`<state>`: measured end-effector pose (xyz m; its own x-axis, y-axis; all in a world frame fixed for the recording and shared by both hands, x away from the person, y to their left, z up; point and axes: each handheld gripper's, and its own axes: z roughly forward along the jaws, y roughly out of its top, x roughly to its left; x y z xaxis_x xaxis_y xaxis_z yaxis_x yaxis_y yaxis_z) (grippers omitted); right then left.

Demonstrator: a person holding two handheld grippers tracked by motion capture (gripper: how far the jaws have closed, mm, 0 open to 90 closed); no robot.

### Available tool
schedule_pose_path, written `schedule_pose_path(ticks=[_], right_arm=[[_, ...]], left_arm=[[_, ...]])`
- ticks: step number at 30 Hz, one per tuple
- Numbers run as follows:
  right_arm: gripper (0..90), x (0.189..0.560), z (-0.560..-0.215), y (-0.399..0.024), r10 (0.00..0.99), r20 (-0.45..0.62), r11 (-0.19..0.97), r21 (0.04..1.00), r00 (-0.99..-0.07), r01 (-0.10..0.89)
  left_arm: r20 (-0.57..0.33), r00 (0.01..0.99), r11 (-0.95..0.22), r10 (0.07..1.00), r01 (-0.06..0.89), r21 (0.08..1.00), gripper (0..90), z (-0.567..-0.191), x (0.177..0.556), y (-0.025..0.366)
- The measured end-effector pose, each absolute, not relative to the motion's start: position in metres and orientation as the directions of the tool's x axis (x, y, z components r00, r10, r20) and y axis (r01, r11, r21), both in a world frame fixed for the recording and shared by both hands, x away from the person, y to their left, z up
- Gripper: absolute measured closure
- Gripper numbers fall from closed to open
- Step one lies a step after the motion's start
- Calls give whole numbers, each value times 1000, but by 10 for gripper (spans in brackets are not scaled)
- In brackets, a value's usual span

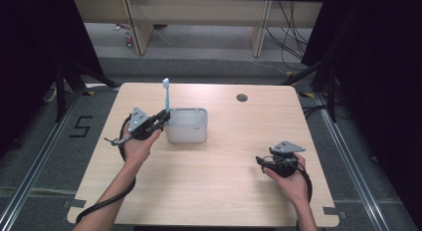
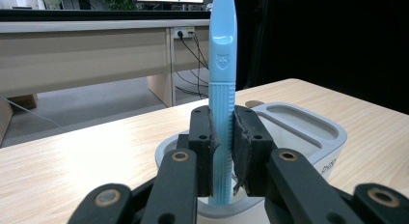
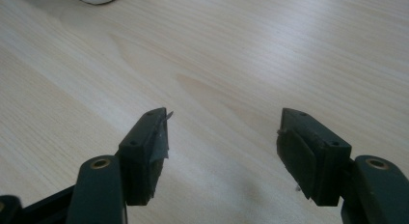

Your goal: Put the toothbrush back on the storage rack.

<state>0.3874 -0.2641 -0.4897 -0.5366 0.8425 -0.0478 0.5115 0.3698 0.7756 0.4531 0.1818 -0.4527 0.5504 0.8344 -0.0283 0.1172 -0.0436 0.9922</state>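
The left tool (image 2: 222, 137) pinches the light blue plastic toothbrush (image 2: 222, 89) at its ribbed handle and holds it upright, its lower end already inside the round opening of the pale grey rectangular holder (image 2: 308, 127) on the light wooden desk (image 1: 209, 181). I think the step is to set the brush down into this opening. It is best to keep it vertical, lower it slowly, and release only when it stands. The right tool (image 3: 224, 151) rests spread apart and empty, near the desk's front edge.

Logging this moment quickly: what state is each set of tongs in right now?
Left tongs: closed on the blue toothbrush, held upright over the white holder.
Right tongs: open, holding nothing, above the table.
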Motion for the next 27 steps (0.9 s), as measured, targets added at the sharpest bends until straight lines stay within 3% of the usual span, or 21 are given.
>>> schedule_pose_path(ticks=[27], right_arm=[[359,389,-491,-265,838,-62,382,776,-542,502]], left_arm=[[-35,548,-72,836,171,983,784,-457,456,183]])
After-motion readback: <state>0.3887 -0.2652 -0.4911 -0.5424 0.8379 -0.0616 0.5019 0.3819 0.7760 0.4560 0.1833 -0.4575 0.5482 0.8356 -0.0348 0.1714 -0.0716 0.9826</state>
